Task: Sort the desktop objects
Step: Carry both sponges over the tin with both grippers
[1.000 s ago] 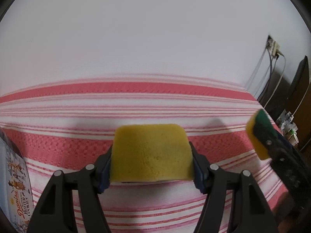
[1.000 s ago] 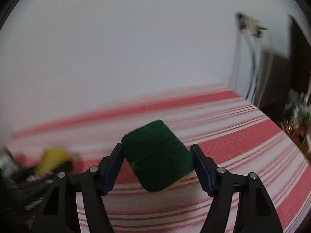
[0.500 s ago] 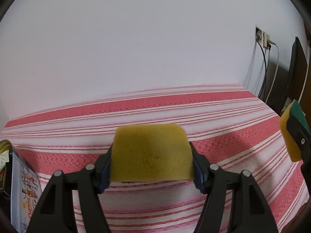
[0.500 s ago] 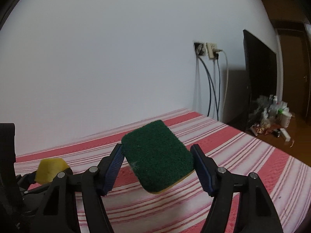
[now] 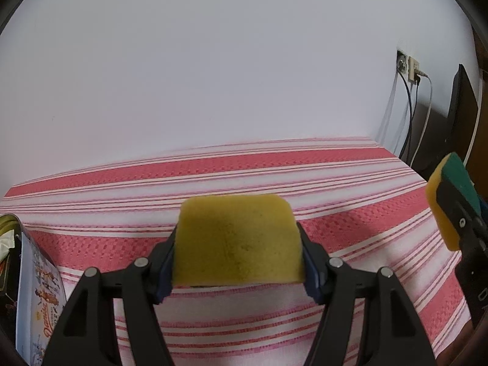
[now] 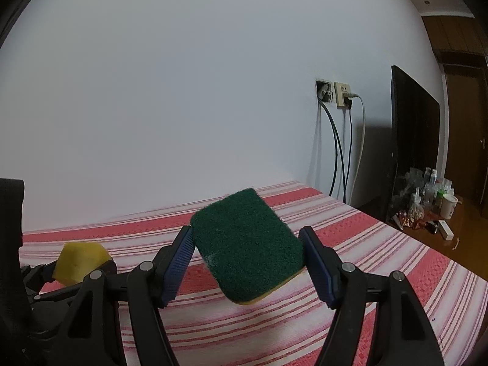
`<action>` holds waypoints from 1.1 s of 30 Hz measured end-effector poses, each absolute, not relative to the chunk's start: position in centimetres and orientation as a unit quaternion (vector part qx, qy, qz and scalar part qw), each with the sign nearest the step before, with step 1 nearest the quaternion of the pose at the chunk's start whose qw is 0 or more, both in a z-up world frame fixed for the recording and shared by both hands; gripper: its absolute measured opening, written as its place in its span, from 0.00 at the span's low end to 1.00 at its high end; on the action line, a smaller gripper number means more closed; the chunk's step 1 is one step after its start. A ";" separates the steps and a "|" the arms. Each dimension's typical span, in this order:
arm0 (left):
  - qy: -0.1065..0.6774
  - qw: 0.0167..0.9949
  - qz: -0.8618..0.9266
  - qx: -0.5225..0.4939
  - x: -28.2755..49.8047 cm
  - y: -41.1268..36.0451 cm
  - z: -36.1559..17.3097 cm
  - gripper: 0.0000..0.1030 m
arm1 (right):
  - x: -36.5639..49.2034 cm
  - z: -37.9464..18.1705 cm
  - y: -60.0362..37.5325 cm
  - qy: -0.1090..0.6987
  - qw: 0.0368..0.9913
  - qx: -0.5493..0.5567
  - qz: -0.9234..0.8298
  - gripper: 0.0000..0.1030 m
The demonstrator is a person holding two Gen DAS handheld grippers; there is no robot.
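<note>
Sponges are what both sets of fingers hold. A yellow sponge (image 5: 238, 241) sits squarely between the fingers of the left gripper (image 5: 238, 259), its two long edges pressed by the blue pads, its flat yellow face turned up toward the camera and its far end reaching a little past the fingertips. It hangs above the red-and-white striped worktop (image 5: 335, 164), not touching it. Left of the left fingers, at the frame's edge, stands a blue printed cookie tin (image 5: 36, 292). A green-faced sponge (image 6: 248, 244) is clamped between the fingers of the right gripper (image 6: 248, 262), tilted so its near corner dips below the pads; a thin yellow layer shows along its lower edge. It too is clear of the worktop. From the right wrist view the left gripper and its yellow sponge appear to the left of the right fingers, close by. Beyond the right fingers, wall sockets (image 6: 334, 93) with hanging cables (image 6: 338, 152).
</note>
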State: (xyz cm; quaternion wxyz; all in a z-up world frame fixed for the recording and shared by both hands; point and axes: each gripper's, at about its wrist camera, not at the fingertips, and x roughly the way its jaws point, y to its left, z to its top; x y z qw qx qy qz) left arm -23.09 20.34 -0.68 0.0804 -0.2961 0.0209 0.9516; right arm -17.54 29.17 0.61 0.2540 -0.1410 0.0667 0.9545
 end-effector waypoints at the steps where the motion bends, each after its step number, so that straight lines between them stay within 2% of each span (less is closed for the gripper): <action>1: 0.021 0.081 0.952 -0.295 -22.9 20.3 -0.6 0.65 | -17.4 0.6 29.0 0.064 0.254 -0.140 0.955 0.70; 23: 0.012 0.080 0.964 -0.255 -17.9 16.9 0.0 0.65 | -12.9 0.4 27.5 0.115 0.246 -0.114 0.956 0.70; 33: -0.013 0.068 0.966 -0.249 -15.8 14.0 0.2 0.65 | -12.0 0.2 24.6 0.125 0.212 -0.110 0.963 0.70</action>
